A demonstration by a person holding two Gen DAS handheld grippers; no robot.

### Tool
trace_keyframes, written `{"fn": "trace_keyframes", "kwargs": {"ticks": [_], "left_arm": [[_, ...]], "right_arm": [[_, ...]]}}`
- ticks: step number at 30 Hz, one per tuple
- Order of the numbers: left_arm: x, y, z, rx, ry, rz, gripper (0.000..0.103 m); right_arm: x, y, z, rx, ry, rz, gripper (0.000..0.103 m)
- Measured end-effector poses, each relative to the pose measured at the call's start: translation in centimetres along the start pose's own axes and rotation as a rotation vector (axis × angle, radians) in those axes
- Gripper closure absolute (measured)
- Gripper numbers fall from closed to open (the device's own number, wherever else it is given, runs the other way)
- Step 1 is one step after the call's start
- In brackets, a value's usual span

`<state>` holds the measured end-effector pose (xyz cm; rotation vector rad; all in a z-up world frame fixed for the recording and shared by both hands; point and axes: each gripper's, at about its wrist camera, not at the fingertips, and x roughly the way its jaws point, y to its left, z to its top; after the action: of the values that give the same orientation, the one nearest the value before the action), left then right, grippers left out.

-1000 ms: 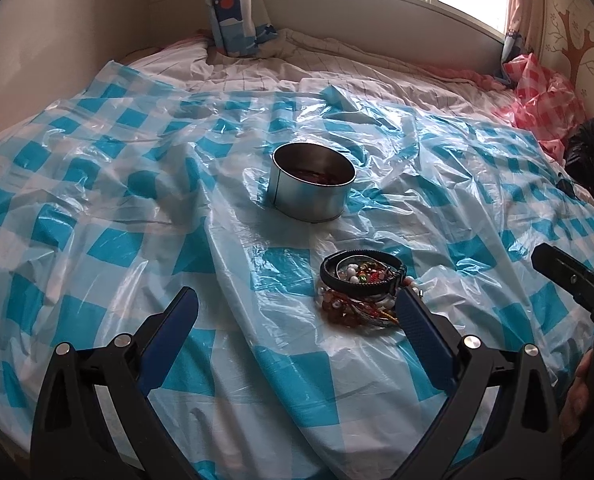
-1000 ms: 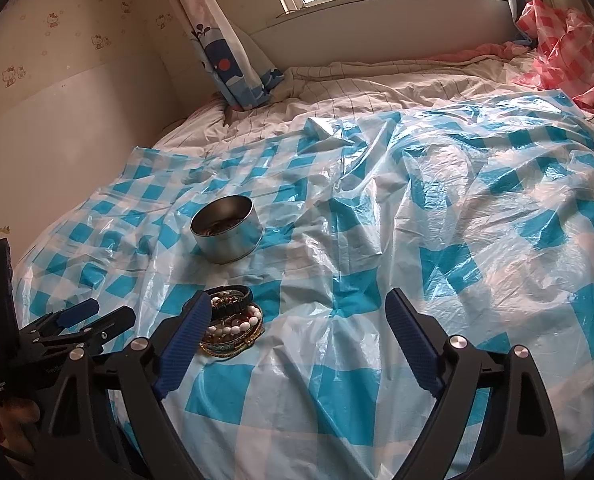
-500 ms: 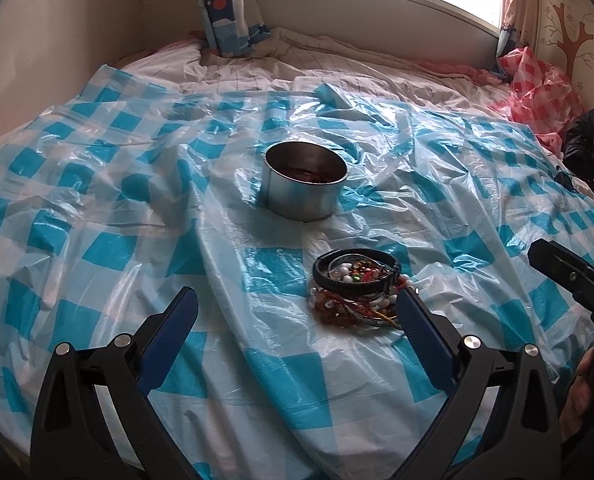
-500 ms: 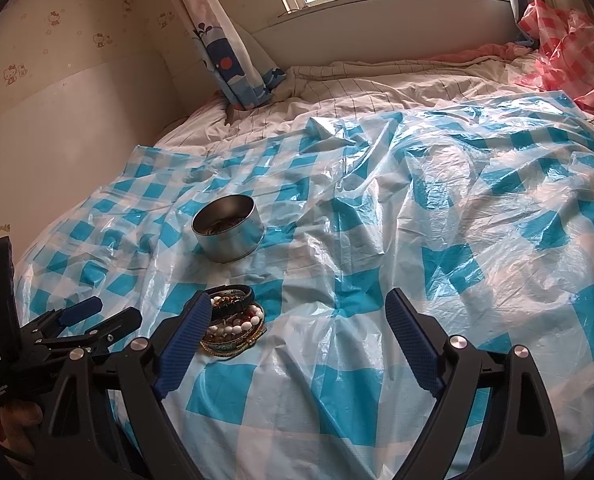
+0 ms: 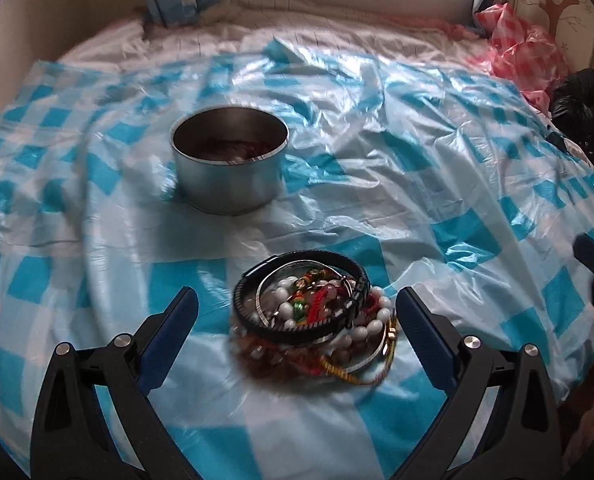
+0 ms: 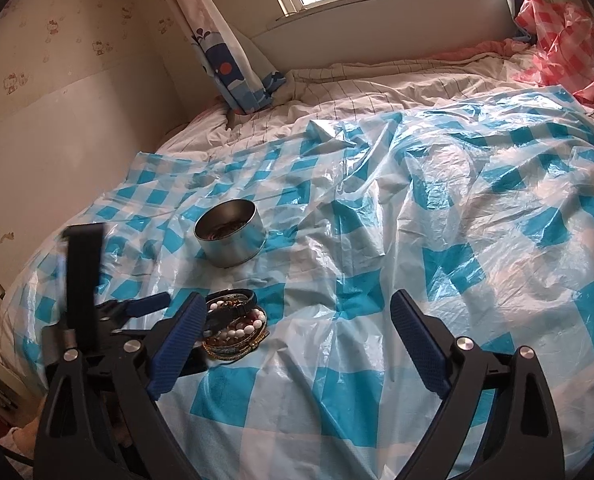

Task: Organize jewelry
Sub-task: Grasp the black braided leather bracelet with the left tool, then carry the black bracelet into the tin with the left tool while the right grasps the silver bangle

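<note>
A pile of jewelry lies on the blue-checked plastic sheet: a black band on top, white and red beads, metal bangles. My left gripper is open and empty, its jaws on either side of the pile, just short of it. Behind stands a round metal tin with dark jewelry inside. In the right wrist view the pile sits by the left finger of my right gripper, which is open and empty over the sheet. The tin stands farther back. The left gripper shows at left.
The plastic sheet covers a bed with a striped quilt behind. A curtain hangs in the corner. A red checked bag and a black bag lie at the right. Walls close the left and back.
My left gripper has moved forward and down toward the jewelry pile, which now sits between its jaws. The right gripper has barely moved.
</note>
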<state>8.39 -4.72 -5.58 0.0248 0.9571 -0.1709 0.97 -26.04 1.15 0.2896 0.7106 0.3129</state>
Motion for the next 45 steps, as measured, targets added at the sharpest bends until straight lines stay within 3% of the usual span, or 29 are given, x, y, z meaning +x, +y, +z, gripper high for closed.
{"fn": "trace_keyframes", "kwargs": {"ticks": [3,4,5,9,12,16,22,26,33,37,39,45], "left_arm": [[1.8,0.7,0.4,-0.044,0.06,-0.035,0.009],[2.3,1.1,0.4,-0.067,0.078,-0.055,0.013],[2.5,1.5,0.3,-0.089,0.087,-0.085,0.029],[1.9,2.2,0.3,-0.129,0.06,-0.129,0.035],[0.4,3.0,0.6,-0.163,-0.014,-0.147,0.036],[-1.4,5.3,0.9,-0.248,-0.094,-0.091,0.036],[-2.6,8.5,1.2,-0.368,-0.148,-0.017,0.035],[-3.3,9.4,1.2,-0.394,-0.177,0.017,0.035],[-3.4,9.4,1.4,-0.375,-0.19,0.023,0.035],[-3.5,9.2,1.3,-0.366,-0.19,0.019,0.035],[-3.5,9.2,1.3,-0.367,-0.19,0.015,0.035],[-3.6,9.4,1.3,-0.378,-0.199,0.019,0.035]], "right_arm": [[0.3,-0.3,0.1,0.014,0.011,0.013,0.014],[0.4,-0.4,0.1,0.019,0.015,0.017,0.014],[0.4,-0.4,0.1,0.022,0.018,0.02,0.014],[0.9,-0.6,0.2,0.036,0.034,0.032,0.014],[1.5,-0.3,0.3,0.019,0.06,0.044,0.013],[3.7,1.0,0.2,-0.041,0.15,0.091,0.013],[8.9,5.1,-0.8,-0.205,0.289,0.131,0.014],[11.2,6.8,-1.0,-0.268,0.329,0.149,0.014],[15.6,8.2,0.1,-0.243,0.403,0.166,0.014],[17.0,8.2,-0.3,-0.222,0.442,0.169,0.024],[17.0,8.1,-0.3,-0.227,0.437,0.169,0.041],[15.9,7.6,0.0,-0.205,0.38,0.194,0.041]]}}
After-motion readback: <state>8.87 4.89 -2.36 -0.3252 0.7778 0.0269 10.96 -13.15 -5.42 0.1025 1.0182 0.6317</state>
